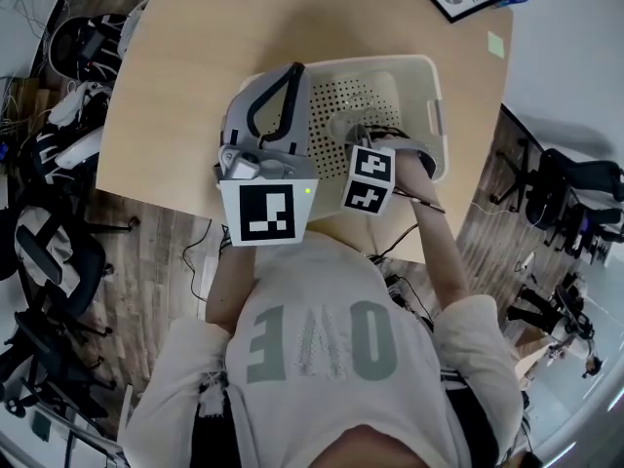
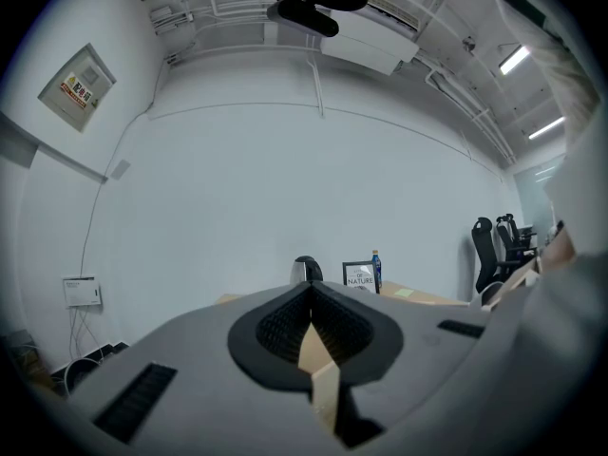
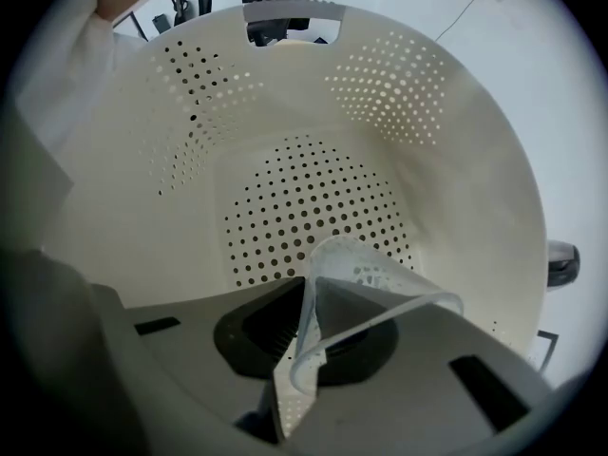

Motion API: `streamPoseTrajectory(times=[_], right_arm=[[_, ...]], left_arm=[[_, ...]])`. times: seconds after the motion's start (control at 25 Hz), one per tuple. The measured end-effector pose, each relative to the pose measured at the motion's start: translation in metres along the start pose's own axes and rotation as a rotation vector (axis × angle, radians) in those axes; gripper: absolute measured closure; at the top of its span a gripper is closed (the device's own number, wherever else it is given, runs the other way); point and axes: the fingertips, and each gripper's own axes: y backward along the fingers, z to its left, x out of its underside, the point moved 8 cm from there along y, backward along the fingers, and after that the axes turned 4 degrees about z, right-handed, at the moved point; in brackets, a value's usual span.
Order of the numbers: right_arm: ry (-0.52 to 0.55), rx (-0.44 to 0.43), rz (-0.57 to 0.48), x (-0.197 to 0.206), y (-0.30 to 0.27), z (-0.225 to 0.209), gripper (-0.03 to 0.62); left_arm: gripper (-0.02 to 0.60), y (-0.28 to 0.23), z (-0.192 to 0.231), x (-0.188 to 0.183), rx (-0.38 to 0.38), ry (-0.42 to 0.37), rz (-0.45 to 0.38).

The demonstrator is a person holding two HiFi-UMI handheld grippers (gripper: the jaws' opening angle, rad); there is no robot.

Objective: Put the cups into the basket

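Left gripper view for the only clear writing: "OF NATURE" on a small black-framed white sign (image 2: 360, 275) standing at the far end of the pale wooden counter (image 2: 418, 295), with any line above too small to read. Just beside the sign, a blue plastic bottle (image 2: 376, 269), label unreadable. High on the white wall, a framed notice (image 2: 78, 85) with red and yellow print, illegible. Left tool (image 2: 309, 293) with its 2 grey jaws pressed together at the tips, nothing between them. Behind the tips, a dark rounded object (image 2: 306, 268), mostly hidden.

Right gripper view, looking down into the cream perforated plastic basket (image 3: 171, 160): right tool (image 3: 306, 297) pinching the wall of 1 clear plastic cup (image 3: 385, 278), squashed out of round and held inside the basket over its dotted floor. Impossible to tell whether cup and floor touch.

Head view from above: right tool (image 1: 375, 144) down inside the basket (image 1: 434, 76), left tool (image 1: 283, 86) over its left rim. Cup hard to make out from here. Large grey-green letters on the person's pale sweatshirt (image 1: 322, 344), upside down and creased, only "O" and "E" legible. Pale green sticky note (image 1: 497, 44) near the counter's (image 1: 195, 57) edge. Black office chairs (image 1: 565, 178) cut off at the frame's sides.
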Motion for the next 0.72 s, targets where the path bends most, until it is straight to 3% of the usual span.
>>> streamPoseTrajectory(times=[0.12,0.2,0.32,0.44,0.72], right_arm=[[-0.007,0.028,0.002,0.001,-0.001,-0.002,0.556],[0.017,0.049,0.004,0.004,-0.002,-0.002,0.499],[0.016,0.038,-0.008,0.004,-0.001,-0.001,0.48],[-0.004,0.033,-0.022,0.004,-0.001,0.0,0.422],[-0.043,0.04,-0.127,-0.01,0.017,0.002,0.418]], left_arm=[[0.572,-0.001,-0.001,-0.001,0.0,0.005,-0.005],[0.572,0.0,-0.002,-0.002,0.003,0.002,-0.005],[0.572,0.002,-0.001,-0.003,0.002,0.002,-0.01],[0.572,0.002,-0.001,-0.004,-0.001,-0.002,-0.013],[0.572,0.004,-0.005,-0.012,0.005,-0.022,-0.022]])
